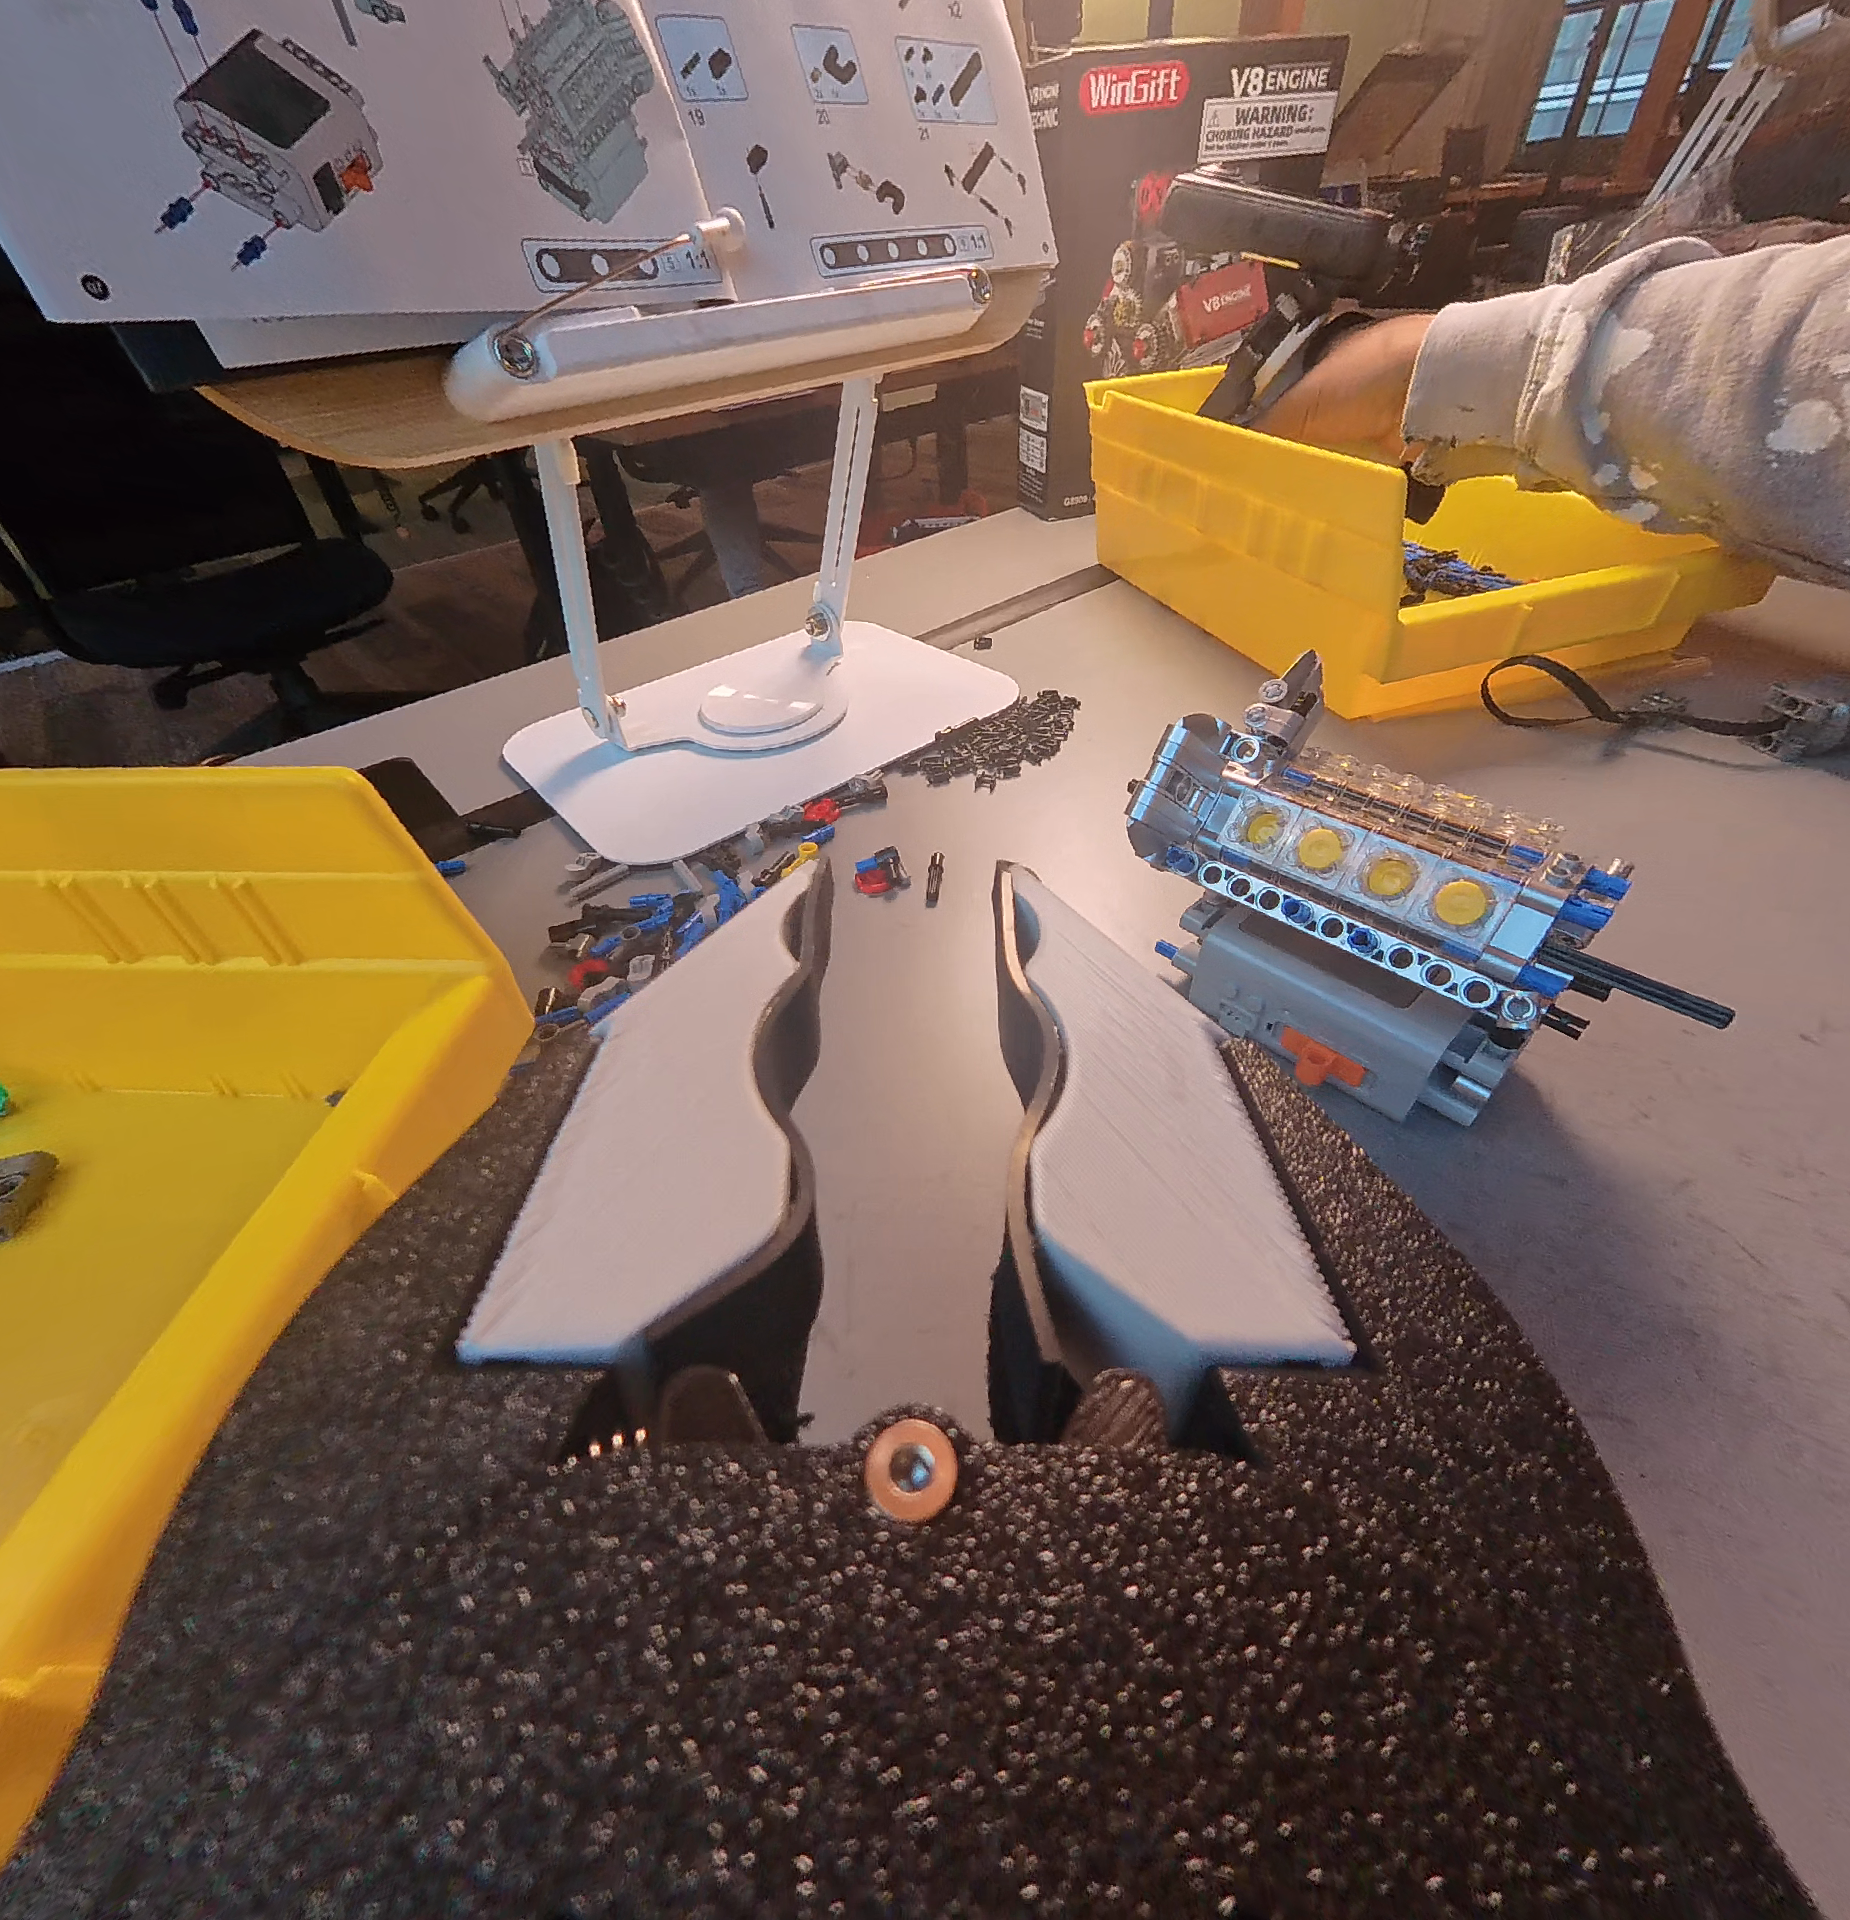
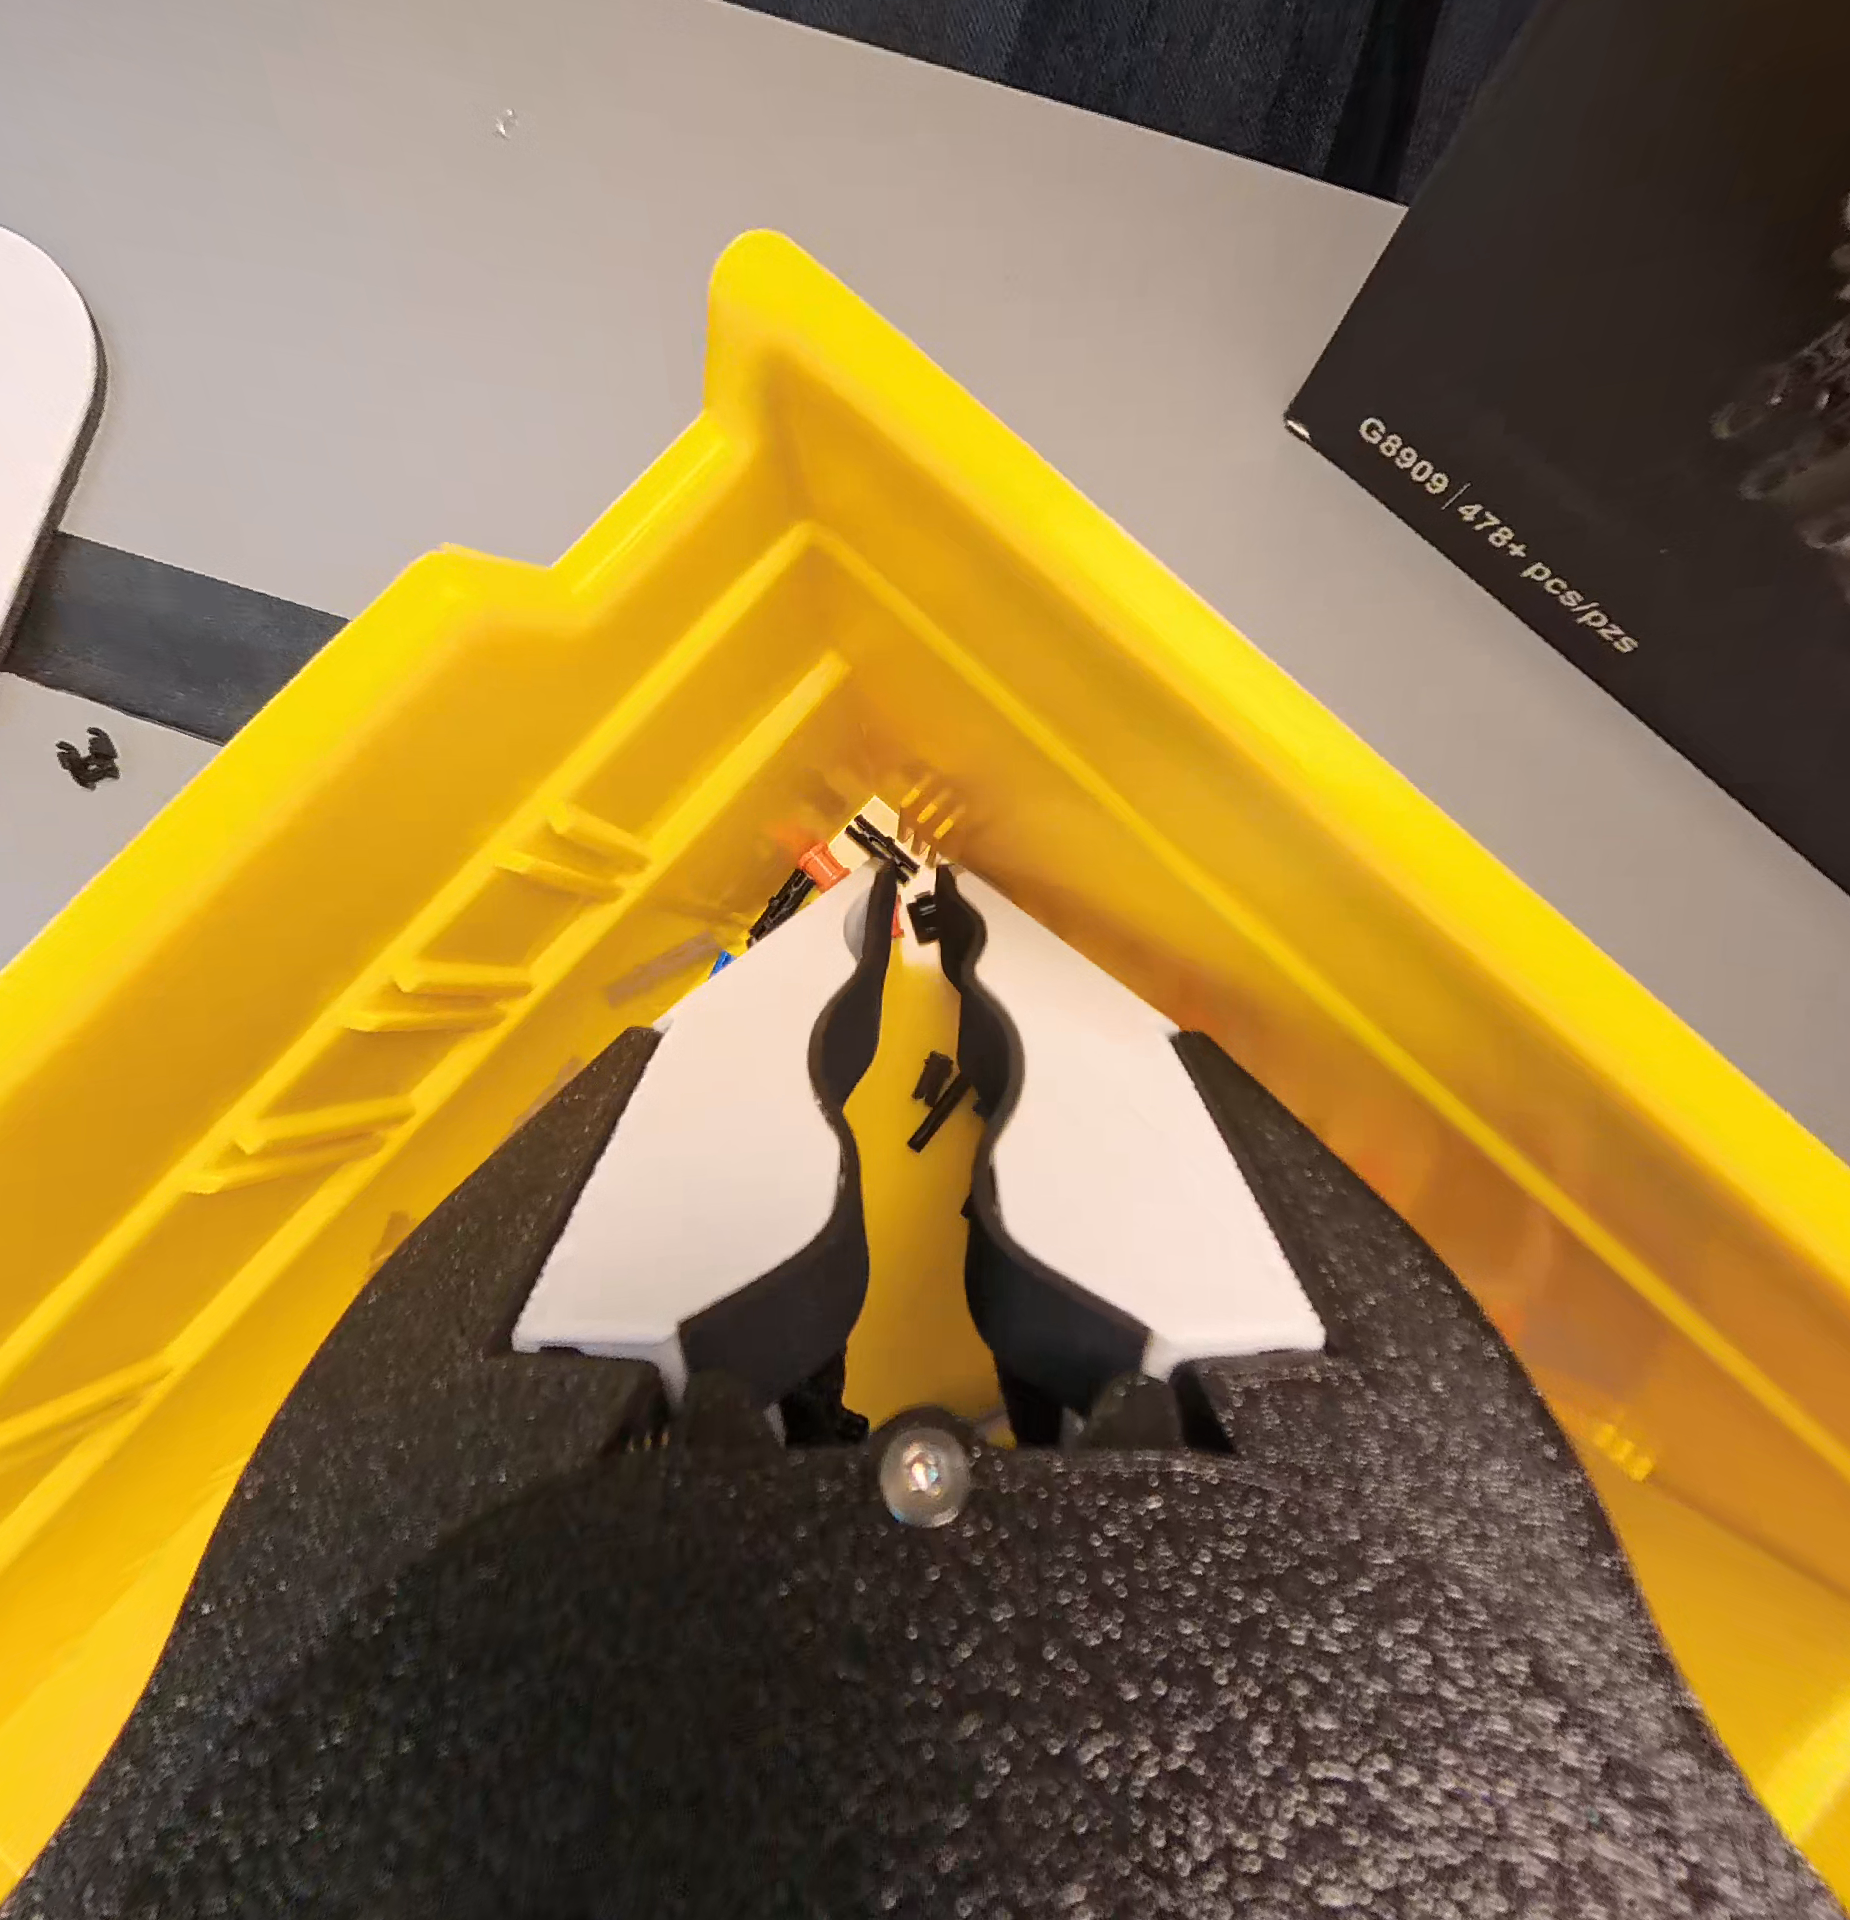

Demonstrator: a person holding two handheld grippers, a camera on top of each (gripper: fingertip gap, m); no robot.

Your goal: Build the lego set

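Left gripper (image 1: 913,883) hovers wide open, empty, grey brick-built engine model (image 1: 1388,925) just right; right gripper (image 2: 913,883), narrowly parted, dips into yellow plastic bin (image 2: 1108,665) among small black pins (image 2: 881,844).

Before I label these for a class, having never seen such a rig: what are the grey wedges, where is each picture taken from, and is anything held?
No robot here: a person holds a two-finger tool in each hand, and each picture comes from a camera on one tool, looking along its fingers.

The left tool is open and holds nothing. It hangs above a grey table, nearest some scattered small parts. Around it are a brick-built engine model, a yellow bin and a stand with instruction pages.

The right tool reaches into the corner of another yellow bin, its tips close beside small black pins. Whether it grips one, I cannot tell.
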